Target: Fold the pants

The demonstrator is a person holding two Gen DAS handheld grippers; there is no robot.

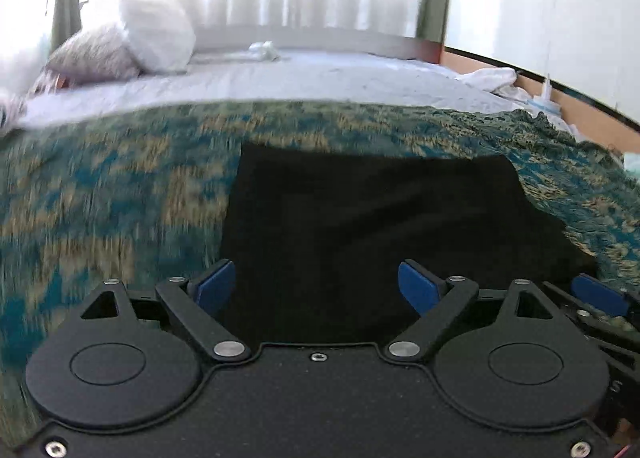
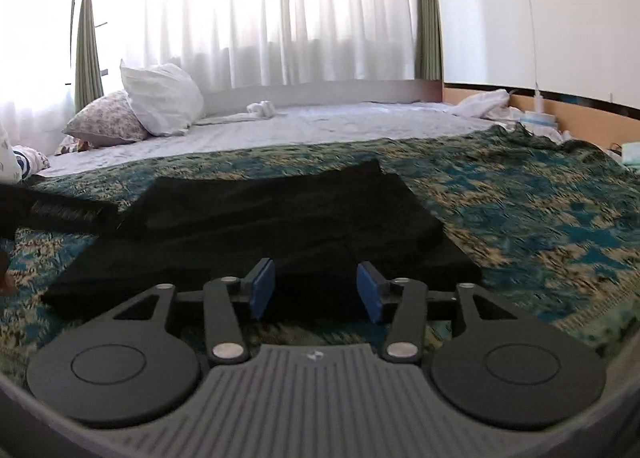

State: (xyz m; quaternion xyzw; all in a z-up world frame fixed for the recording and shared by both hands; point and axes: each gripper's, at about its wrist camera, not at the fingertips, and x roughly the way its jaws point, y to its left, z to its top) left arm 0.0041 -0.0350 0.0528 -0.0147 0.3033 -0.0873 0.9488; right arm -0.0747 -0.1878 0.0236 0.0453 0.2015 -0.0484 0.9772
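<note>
The black pants (image 1: 368, 218) lie folded flat on a teal and tan patterned blanket (image 1: 120, 194) on the bed. My left gripper (image 1: 316, 288) is open, its blue pads at the pants' near edge, holding nothing. My right gripper (image 2: 316, 290) is open and empty, its pads over the near edge of the pants (image 2: 280, 226), which show as stacked folded layers with a strip running off to the left. The right gripper's blue pad (image 1: 598, 294) shows at the right edge of the left wrist view.
White and floral pillows (image 2: 160, 98) lean at the bed's far left. A pale sheet (image 2: 320, 126) covers the far half of the bed. Crumpled white cloth (image 2: 484, 102) and a tissue box (image 2: 540, 118) lie by the wooden wall edge on the right. Curtains hang behind.
</note>
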